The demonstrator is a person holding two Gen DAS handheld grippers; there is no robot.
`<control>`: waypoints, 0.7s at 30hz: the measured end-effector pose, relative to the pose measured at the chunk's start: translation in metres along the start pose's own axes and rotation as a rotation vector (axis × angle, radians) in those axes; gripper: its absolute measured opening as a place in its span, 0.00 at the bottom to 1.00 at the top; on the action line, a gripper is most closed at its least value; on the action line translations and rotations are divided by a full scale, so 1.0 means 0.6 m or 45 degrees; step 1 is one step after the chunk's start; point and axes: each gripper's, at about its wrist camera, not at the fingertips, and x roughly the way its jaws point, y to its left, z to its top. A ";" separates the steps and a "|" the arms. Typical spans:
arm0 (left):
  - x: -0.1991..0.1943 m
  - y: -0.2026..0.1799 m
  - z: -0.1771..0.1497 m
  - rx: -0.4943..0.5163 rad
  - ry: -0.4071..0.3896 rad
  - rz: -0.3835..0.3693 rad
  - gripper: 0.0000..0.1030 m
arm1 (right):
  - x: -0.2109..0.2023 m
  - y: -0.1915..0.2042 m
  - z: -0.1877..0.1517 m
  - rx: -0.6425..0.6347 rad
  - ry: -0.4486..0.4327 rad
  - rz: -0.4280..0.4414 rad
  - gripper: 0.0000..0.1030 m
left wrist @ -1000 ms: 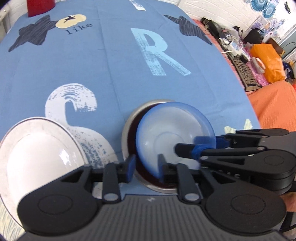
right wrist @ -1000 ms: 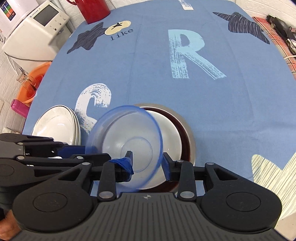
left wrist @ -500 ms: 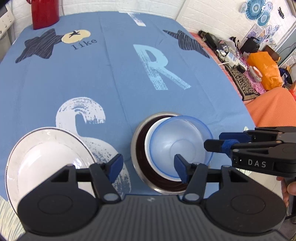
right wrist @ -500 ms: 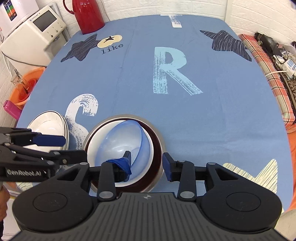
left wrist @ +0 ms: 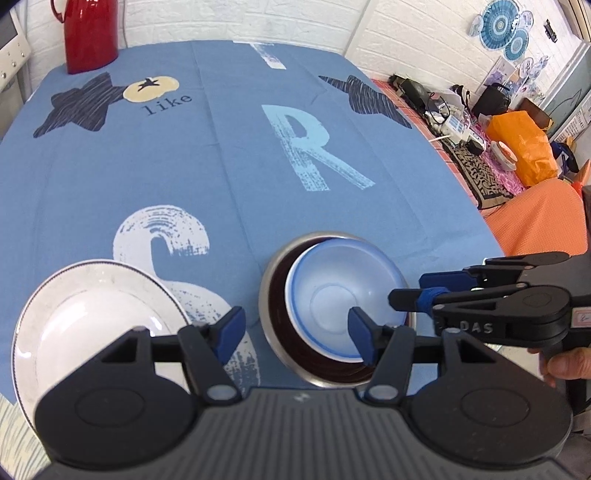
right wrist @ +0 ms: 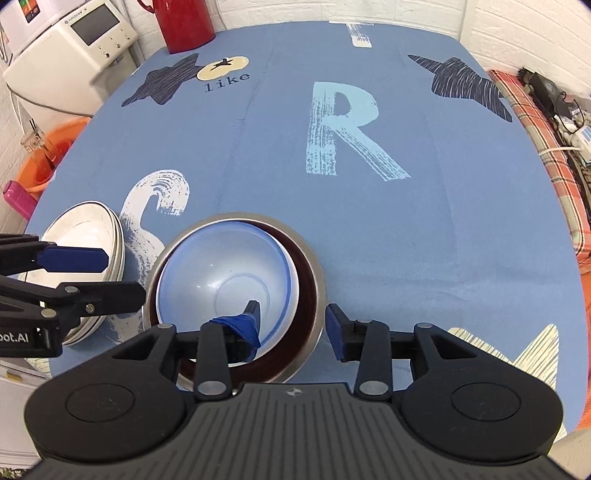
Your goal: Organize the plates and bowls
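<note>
Setting: we look down on a table under a blue tablecloth (right wrist: 443,229) printed with a pale "R", a white "S", dark stars and the word "like".
Bowls: a translucent blue plastic bowl (right wrist: 225,273) sits nested inside a white bowl (left wrist: 291,325), of which only a thin rim shows, and both rest in a steel bowl with a dark lining (right wrist: 312,273) near the front edge of the table.
Plates: a stack of white plates (left wrist: 92,317) stands just left of the steel bowl, apart from it.
Left gripper (left wrist: 295,332): our left claw hangs spread wide above the gap between plates and bowls, holding nothing; its right finger overlaps the blue bowl's near rim in our view.
Right gripper (right wrist: 293,323): our right claw is likewise parted and empty; its taped left finger hangs over the blue bowl, its right finger beyond the steel rim. Whether either touches, we cannot tell.
Background: a red jug (left wrist: 88,33) stands at the far left corner; a white appliance (right wrist: 70,48) sits beside the table.
</note>
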 end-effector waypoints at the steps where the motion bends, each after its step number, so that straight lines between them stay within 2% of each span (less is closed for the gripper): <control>1: -0.002 0.002 -0.001 0.002 0.000 -0.001 0.57 | -0.006 -0.005 -0.003 0.013 -0.017 0.019 0.22; 4: -0.011 0.018 -0.002 0.005 -0.009 -0.007 0.59 | -0.029 -0.021 -0.014 0.052 -0.060 0.027 0.23; 7: -0.018 0.038 -0.004 0.022 -0.009 0.032 0.59 | -0.048 -0.037 -0.038 0.088 -0.079 0.044 0.23; 12: -0.009 0.063 -0.002 0.043 0.043 0.038 0.59 | -0.058 -0.069 -0.072 0.204 -0.097 0.095 0.24; 16: -0.004 0.056 -0.004 0.104 0.008 0.116 0.59 | -0.052 -0.079 -0.088 0.245 -0.103 0.123 0.25; 21: 0.008 0.045 -0.003 0.164 0.005 0.121 0.60 | -0.031 -0.093 -0.094 0.305 -0.057 0.166 0.25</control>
